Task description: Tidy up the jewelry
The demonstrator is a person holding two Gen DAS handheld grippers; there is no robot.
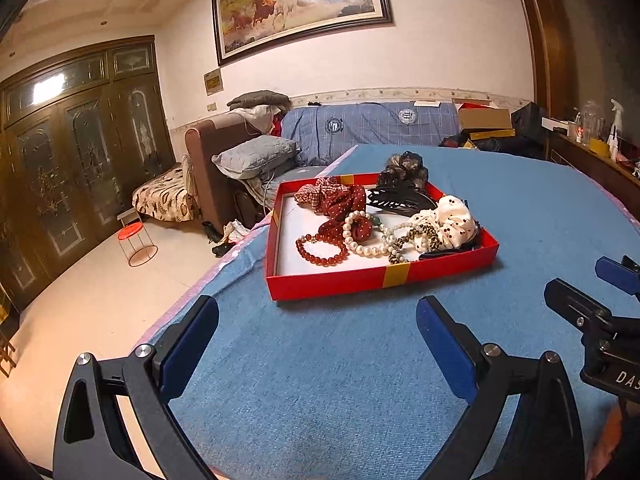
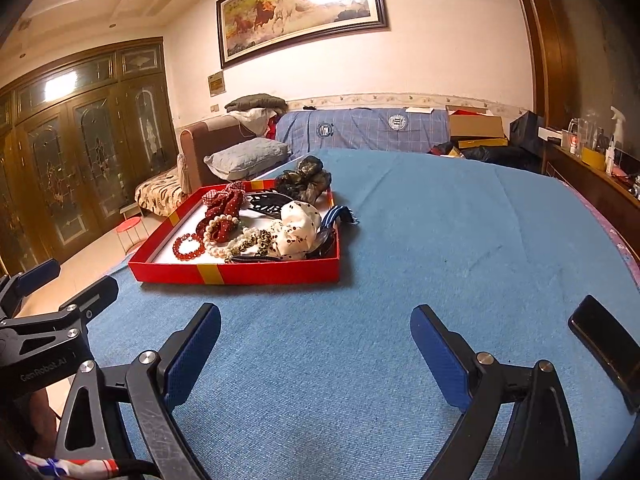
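From the left wrist view, the left tool (image 1: 318, 338) hung over the blue cloth (image 1: 340, 380) of the desk with its blue-padded fingers (image 1: 186, 350) spread wide and nothing between them. Ahead of it sat the red tray (image 1: 340, 280) with a gold band on its front wall, holding a heap: a red bead bracelet (image 1: 320, 250), a pearl string (image 1: 366, 240), a dark red dotted scrunchie (image 1: 344, 200), a black hair claw (image 1: 400, 200), a cream dotted scrunchie (image 1: 452, 220) and a dark floral scrunchie (image 1: 404, 168) at the far rim. At the right edge the right tool (image 1: 600, 292) showed partly, its body printed with the letters "DAS", the rest cut off. A framed horse painting (image 1: 300, 4) on the wall carried writing too blurred to read.

From the right wrist view, the right tool (image 2: 316, 340) also stood open and empty above the cloth, well short of the tray (image 2: 240, 272), which lay to its front left. A blue striped ribbon piece (image 2: 340, 216) draped over the tray's right wall. The left tool (image 2: 52, 292) appeared at the left edge, its housing marked "GenRobot.AI". A dark phone (image 2: 608, 348) lay on the cloth just right of the right finger
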